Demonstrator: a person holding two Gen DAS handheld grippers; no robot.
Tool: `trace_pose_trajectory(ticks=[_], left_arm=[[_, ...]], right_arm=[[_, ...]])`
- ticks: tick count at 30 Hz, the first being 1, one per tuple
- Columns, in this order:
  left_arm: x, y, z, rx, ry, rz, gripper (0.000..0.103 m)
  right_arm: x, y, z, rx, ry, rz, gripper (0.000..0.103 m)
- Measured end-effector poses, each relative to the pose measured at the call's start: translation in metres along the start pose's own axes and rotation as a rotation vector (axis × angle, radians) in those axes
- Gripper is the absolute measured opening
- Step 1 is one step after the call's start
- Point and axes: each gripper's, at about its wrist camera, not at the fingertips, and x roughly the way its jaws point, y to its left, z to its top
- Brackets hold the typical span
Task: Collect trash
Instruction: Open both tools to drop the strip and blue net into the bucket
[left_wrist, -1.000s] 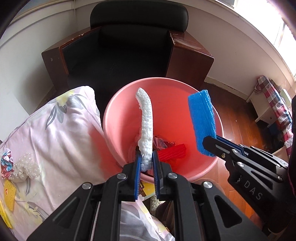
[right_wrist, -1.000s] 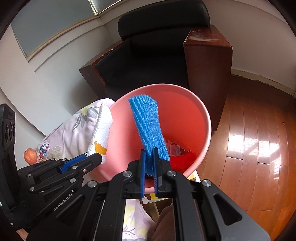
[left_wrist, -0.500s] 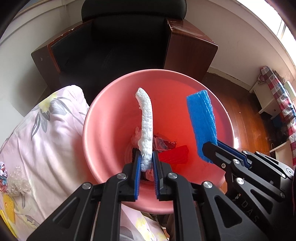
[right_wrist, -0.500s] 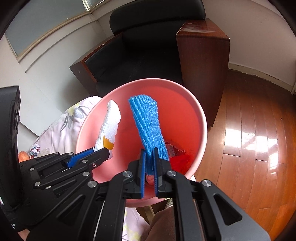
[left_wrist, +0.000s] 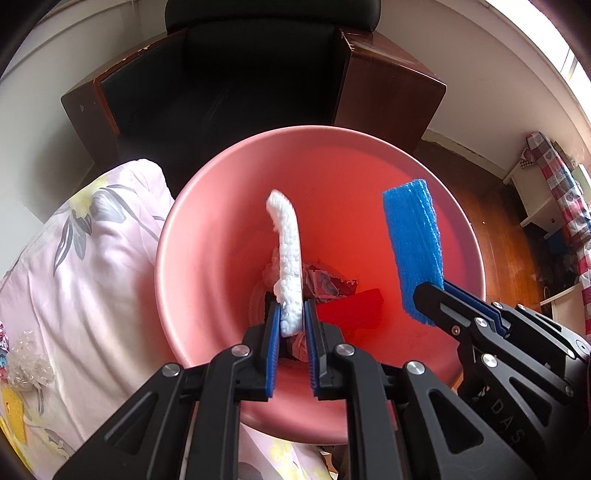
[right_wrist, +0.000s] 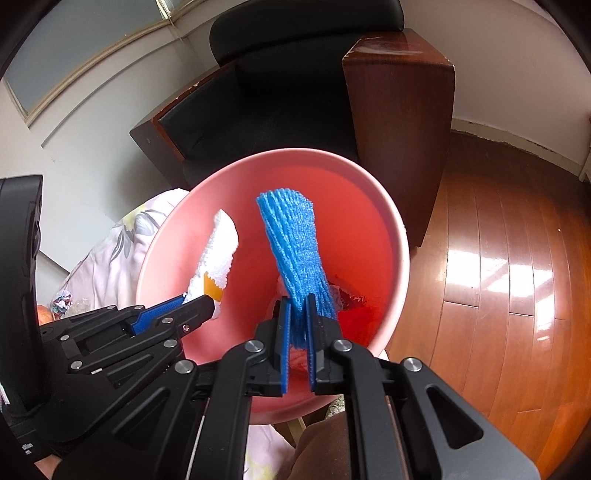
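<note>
The left tool (left_wrist: 291, 325) is opening over the pink bin (left_wrist: 436, 192), with the white foam net (left_wrist: 288, 258) standing upright between its blue pads (left_wrist: 272, 343); the right pad looks to be parting from the foam, though the view is too tight to say whether the left pad is touching it. The right tool (right_wrist: 297, 334) is clamping narrowly on the lower end of the blue foam net (right_wrist: 295, 254), which is also hanging over the bin's mouth, just beside the white piece. The likeliest trouble is the light, springy white foam clinging to one ribbed pad instead of dropping, or tipping sideways as it falls and catching on the near rim (left_wrist: 207, 354), from where it could slide onto the floral bedding (left_wrist: 92, 266) on the left. The two tools are sitting close together, so a sideways swing of either could knock the other's piece. Room is generous above the bin: its mouth is wide, with red scraps (left_wrist: 351, 310) and wrappers lying only at the bottom. Behind it the dark armchair (right_wrist: 399, 92) is standing close, while the wooden floor (right_wrist: 498, 277) on the right is open.
</note>
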Motion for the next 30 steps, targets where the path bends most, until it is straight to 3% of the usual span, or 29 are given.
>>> trace_pose_trajectory(ticks=[4,11,21,30], left_arm=[[-0.001,-0.002,-0.001,0.003,-0.006,0.002,0.038],[-0.008,0.002,-0.004,-0.005,-0.024,0.002,0.040],[-0.024,0.012,-0.014,-0.032,-0.047,-0.013,0.040],[-0.057,0.024,-0.035,-0.042,-0.117,-0.005,0.040]], right_arm=[[0.001,-0.001,0.001,-0.002,0.005,-0.007,0.008],[-0.003,-0.006,0.000,0.009,-0.010,0.003,0.027],[-0.019,-0.001,-0.009,0.006,-0.052,0.031,0.027],[-0.035,0.015,-0.025,-0.017,-0.080,0.073,0.027]])
